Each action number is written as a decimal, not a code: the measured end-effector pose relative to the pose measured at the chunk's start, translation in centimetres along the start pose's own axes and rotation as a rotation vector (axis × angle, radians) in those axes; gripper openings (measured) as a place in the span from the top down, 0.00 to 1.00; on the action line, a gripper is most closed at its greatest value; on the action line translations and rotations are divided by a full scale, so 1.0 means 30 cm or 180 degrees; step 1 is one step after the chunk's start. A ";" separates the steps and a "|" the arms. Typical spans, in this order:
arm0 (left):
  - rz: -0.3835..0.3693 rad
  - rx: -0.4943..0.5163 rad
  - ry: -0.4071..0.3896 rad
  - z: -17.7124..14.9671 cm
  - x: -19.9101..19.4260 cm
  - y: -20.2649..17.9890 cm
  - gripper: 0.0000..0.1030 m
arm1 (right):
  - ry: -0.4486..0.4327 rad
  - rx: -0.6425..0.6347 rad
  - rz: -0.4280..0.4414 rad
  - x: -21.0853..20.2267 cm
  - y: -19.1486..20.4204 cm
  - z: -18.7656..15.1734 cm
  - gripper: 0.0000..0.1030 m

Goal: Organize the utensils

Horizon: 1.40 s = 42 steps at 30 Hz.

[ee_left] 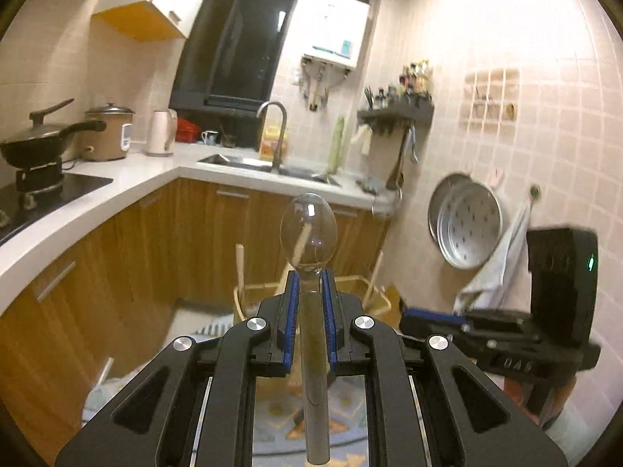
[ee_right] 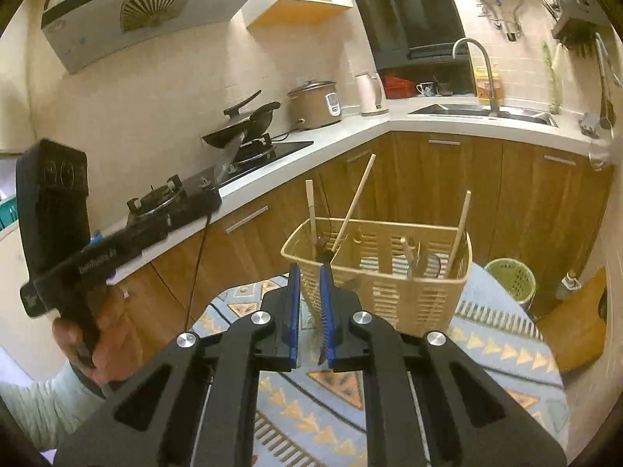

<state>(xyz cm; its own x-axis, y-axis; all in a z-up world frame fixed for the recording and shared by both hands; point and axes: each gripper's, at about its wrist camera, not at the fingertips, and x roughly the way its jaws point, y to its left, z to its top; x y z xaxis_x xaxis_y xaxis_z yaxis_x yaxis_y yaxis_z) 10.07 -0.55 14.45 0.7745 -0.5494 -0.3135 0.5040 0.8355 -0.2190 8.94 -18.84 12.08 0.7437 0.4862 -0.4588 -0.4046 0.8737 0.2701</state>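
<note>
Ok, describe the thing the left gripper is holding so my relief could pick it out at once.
Start from the wooden cabinets under the white counter; in front of them rises the left gripper, its blue pads shut on a spoon. The handle runs back between the pads and the oval bowl stands above them. Unlike the wooden sticks leaning in the beige basket, it is clear and see-through.

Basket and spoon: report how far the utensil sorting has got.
Done: the basket on the patterned table already holds chopsticks and some metal cutlery. In hand: the left gripper clamps a clear spoon. Left: setting that spoon in the basket. The right gripper carries nothing.
</note>
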 end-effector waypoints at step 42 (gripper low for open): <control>-0.0148 -0.0001 0.0570 -0.223 0.007 0.086 0.90 | 0.2598 0.0910 -0.0689 0.300 -0.154 -0.424 0.57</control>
<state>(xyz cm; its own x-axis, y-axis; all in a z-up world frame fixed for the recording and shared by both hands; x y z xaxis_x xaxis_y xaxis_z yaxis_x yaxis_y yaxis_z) 8.98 1.41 7.62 0.6699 -0.5807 -0.4626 0.5376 0.8091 -0.2373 10.72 -18.32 -4.07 0.1334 0.2656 -0.9548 -0.0698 0.9635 0.2583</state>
